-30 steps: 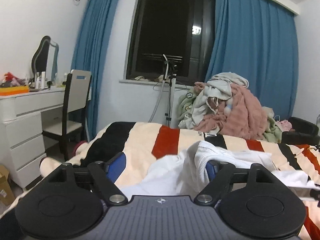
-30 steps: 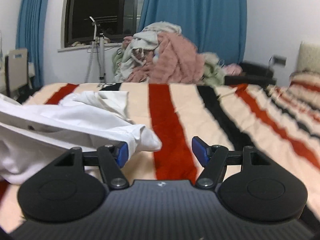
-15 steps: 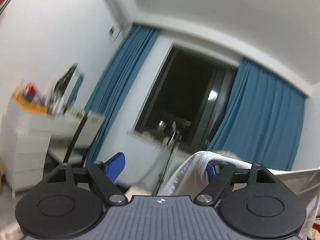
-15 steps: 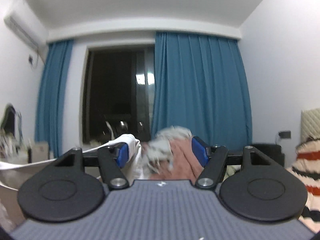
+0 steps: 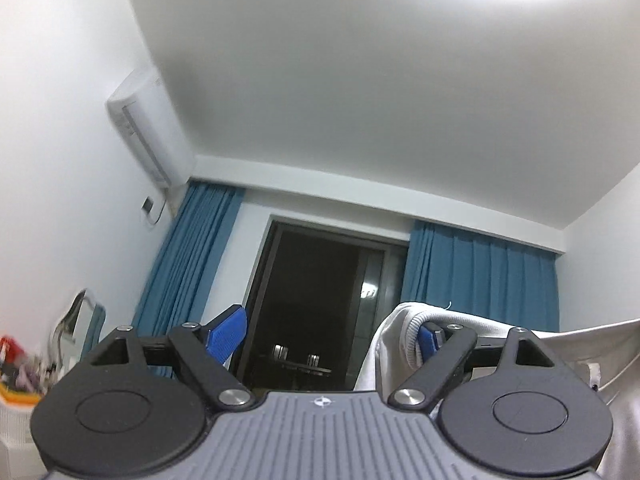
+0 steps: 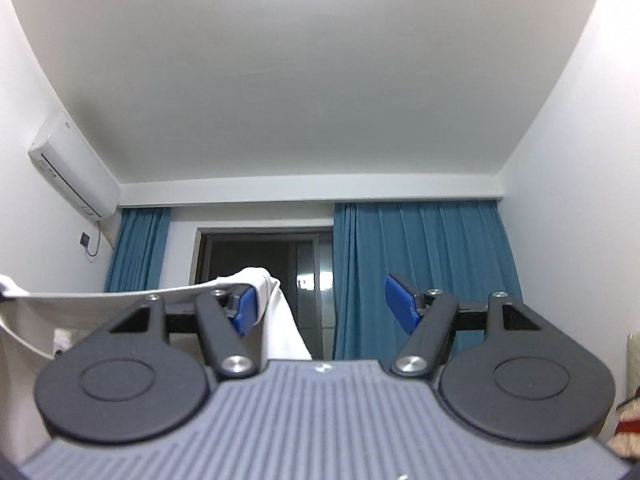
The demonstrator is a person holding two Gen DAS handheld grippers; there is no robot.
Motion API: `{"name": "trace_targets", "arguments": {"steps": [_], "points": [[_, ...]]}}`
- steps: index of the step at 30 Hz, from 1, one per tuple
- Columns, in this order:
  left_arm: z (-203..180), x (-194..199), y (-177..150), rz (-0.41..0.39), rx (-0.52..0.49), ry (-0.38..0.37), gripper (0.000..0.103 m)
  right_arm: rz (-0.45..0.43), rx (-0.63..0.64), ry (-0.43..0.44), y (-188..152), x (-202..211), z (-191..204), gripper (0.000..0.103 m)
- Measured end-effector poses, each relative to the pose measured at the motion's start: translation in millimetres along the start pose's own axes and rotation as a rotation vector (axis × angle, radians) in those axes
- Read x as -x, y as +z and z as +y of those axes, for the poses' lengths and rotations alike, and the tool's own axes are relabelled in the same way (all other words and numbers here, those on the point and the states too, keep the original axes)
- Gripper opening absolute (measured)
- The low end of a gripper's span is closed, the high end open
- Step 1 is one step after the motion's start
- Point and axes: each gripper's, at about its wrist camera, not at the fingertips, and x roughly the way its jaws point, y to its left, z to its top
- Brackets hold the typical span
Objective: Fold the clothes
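Both cameras tilt upward at a plain white ceiling [image 6: 320, 80] that fills the upper half of each view. Below it, on the far wall, long blue pleated curtains [image 6: 424, 276] flank a dark night-time window [image 5: 320, 300]. A white wall-mounted air conditioner [image 6: 74, 172] sits high on the left wall, with a small dark wall socket [image 6: 84, 239] and its cable beneath it. At the lower left of the left wrist view, a curvy-framed mirror [image 5: 82, 312] and blurred red and orange clutter [image 5: 16, 368] show.

The white fabric garment [image 5: 400, 344] is lifted off the bed and strung between the two tools. In the left wrist view its ribbed white hem is draped over the right-hand blue finger pad, and the cloth runs off to the right edge of the view. In the right wrist view the white garment [image 6: 276, 320] hangs over the left-hand blue pad, with a taut edge stretching away to the left.

The left gripper [image 5: 326, 330] stands wide, its fingers well apart, the cloth hooked on only one finger. The right gripper [image 6: 320, 304] is likewise spread wide, with fabric caught on one finger only.

At the lower right of the right wrist view, a sliver of striped bedding [image 6: 628, 428] is barely visible.
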Motion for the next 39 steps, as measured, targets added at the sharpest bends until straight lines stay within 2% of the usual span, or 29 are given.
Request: {"name": "trace_targets", "arguments": {"steps": [3,4,6,9,12,15,18,21,25,28,31,33,35,37,39], "points": [[-14.7,-22.7,0.4,0.019,-0.018,-0.015,0.087,0.031,0.010,-0.005,-1.5,-22.9,-5.0,0.069],[-19.0,-31.7,-4.3,0.031,-0.022,-0.020,0.087,0.052,0.016,-0.010,-12.8,-31.8,-6.6,0.069],[-25.5,-54.7,-31.9,0.080,-0.029,-0.033,0.087,0.095,0.028,-0.021,-36.3,-49.8,-9.9,0.069],[-32.5,-98.8,-103.1,0.164,-0.057,-0.045,0.088,0.183,0.051,-0.047,-99.6,-81.3,-16.0,0.069],[-28.9,-150.0,-190.1,0.247,-0.081,-0.044,0.088,0.307,0.063,-0.065,-182.0,-124.5,-21.9,0.069],[-20.8,-220.0,-287.0,0.338,-0.090,-0.011,0.088,0.415,0.082,-0.083,-271.5,-172.7,-27.4,0.069],[-13.0,-294.9,-387.2,0.420,-0.101,0.028,0.088,0.476,0.150,-0.110,-368.0,-227.7,-27.5,0.068],[-12.7,-355.6,-490.6,0.507,-0.098,0.060,0.088,0.529,0.161,-0.135,-462.5,-273.2,-33.5,0.068],[-5.1,-412.6,-631.8,0.669,-0.096,0.086,0.088,0.688,0.154,-0.131,-591.2,-313.0,-46.9,0.067],[27.8,-448.6,-730.6,0.857,-0.072,0.078,0.088,0.831,0.141,-0.113,-670.7,-320.0,-56.0,0.066],[48.9,-467.8,-800.6,1.012,-0.094,0.049,0.088,1.009,0.091,-0.094,-733.9,-328.9,-68.8,0.066],[56.9,-485.0,-830.3,1.102,-0.138,0.017,0.088,1.130,0.091,-0.051,-763.4,-337.1,-67.5,0.066],[60.4,-506.0,-851.5,1.205,-0.208,-0.050,0.090,1.241,0.096,-0.005,-789.8,-339.8,-61.0,0.067],[55.4,-514.6,-860.8,1.297,-0.280,-0.106,0.093,1.338,0.096,0.044,-796.3,-346.2,-58.0,0.067],[51.4,-523.1,-857.5,1.373,-0.298,-0.175,0.097,1.347,0.060,0.056,-785.0,-343.8,-57.8,0.067]]}}
